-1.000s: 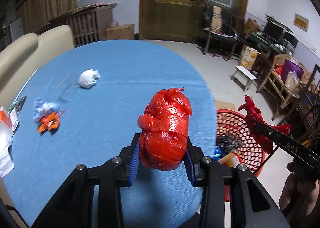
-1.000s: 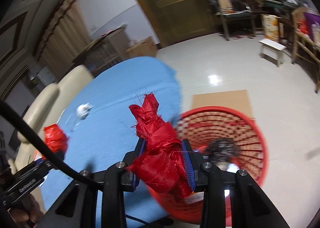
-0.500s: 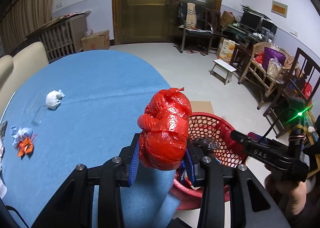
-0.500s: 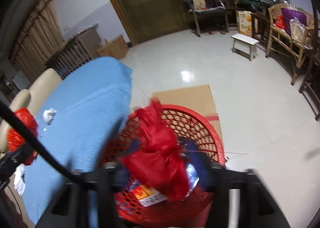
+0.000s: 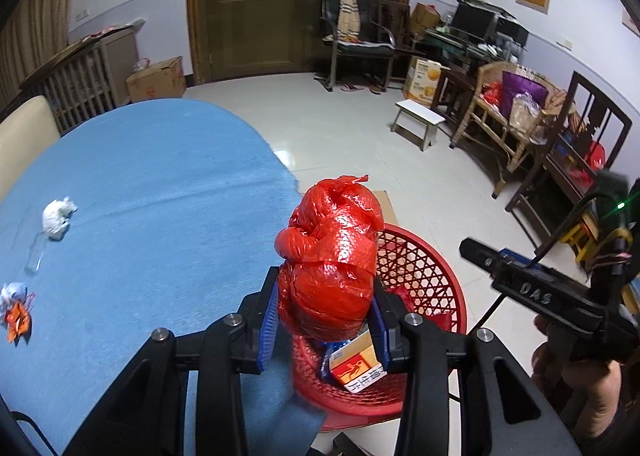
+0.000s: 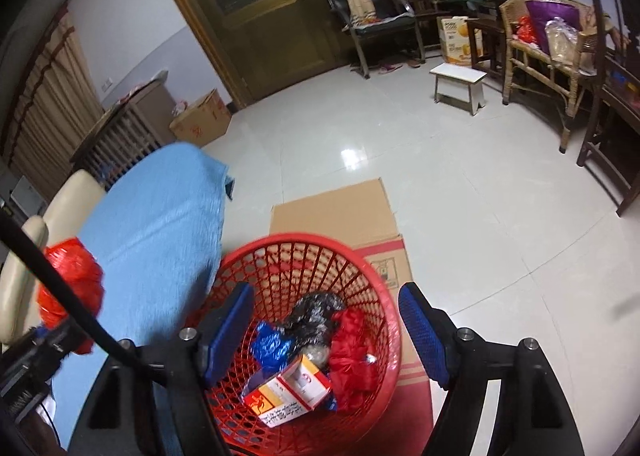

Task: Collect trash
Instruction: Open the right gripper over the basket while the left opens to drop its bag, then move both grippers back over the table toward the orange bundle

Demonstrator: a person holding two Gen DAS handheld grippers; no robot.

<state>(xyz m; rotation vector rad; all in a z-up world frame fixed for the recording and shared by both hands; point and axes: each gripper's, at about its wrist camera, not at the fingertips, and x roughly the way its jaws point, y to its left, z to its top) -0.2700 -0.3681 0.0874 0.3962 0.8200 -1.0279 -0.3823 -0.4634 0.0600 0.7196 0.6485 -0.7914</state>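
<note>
On the far left of the bench (image 5: pixel 132 192), three scraps are left: an orange-and-white wrapper (image 5: pixel 16 314), a clear plastic piece (image 5: pixel 34 254) and a white paper wad (image 5: pixel 58 214), all well apart from your grippers.

Centre: your left hand-held gripper (image 5: pixel 326 310) pinches the red plastic bag ball (image 5: pixel 332 260), same grip as a second ago. It's swung off the bench and now sits over the near rim of the red basket (image 5: pixel 432 256), which stands on the floor just beside the bench edge.

Right: your right hand-held gripper (image 6: pixel 326 330) is spread wide and carries nothing. A second ago it pinched a red cloth wad (image 6: pixel 352 352); that now lies in the basket next to a blue wrapper (image 6: pixel 272 346), a dark crumpled bag (image 6: pixel 312 314) and a small carton (image 6: pixel 288 388).

So one drop's done and the right side is free. My read: nudge the left further over the basket before you let go, since the ball looks close to the rim and could bounce off. Then go back for the three scraps.
</note>
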